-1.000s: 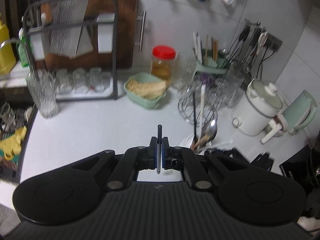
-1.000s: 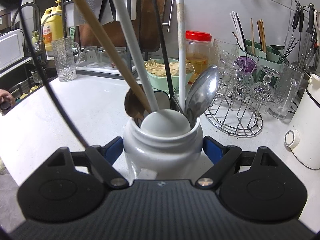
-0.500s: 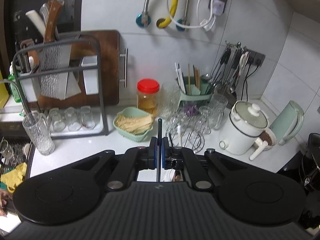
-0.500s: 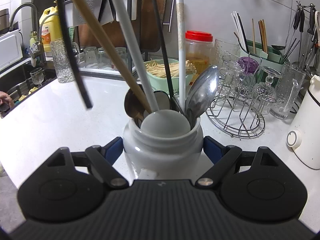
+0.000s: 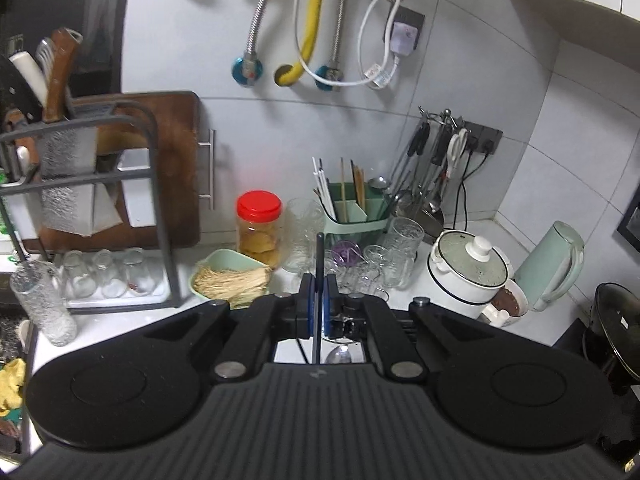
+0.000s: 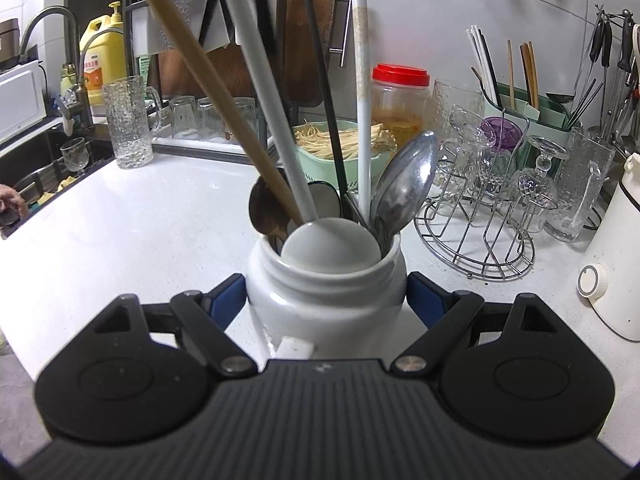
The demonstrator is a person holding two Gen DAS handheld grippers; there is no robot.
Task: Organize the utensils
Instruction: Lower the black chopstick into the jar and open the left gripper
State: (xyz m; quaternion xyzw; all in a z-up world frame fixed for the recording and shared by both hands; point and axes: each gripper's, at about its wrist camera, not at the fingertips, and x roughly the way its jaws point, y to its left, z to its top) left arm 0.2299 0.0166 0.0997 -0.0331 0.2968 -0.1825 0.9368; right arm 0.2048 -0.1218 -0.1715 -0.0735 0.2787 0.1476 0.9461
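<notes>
My left gripper (image 5: 316,304), clamped on 1 black chopstick (image 5: 319,264), has lifted clear of the white jar (image 6: 324,300) my right gripper (image 6: 324,300) grips; sorting into the green holder (image 5: 356,216) ahead comes next.

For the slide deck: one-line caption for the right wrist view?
Right gripper clamps a white jar of spoons and chopsticks on the counter, glass rack to its right.

1. White worktop (image 6: 140,216) is carrying a white jar (image 6: 324,304) of utensils near the front.
2. Behind it are sitting a green basket (image 6: 308,160), a red-lidded jar (image 6: 398,100) and a wire glass rack (image 6: 476,240).
3. A textured glass mug (image 6: 128,124) is standing at left.
</notes>
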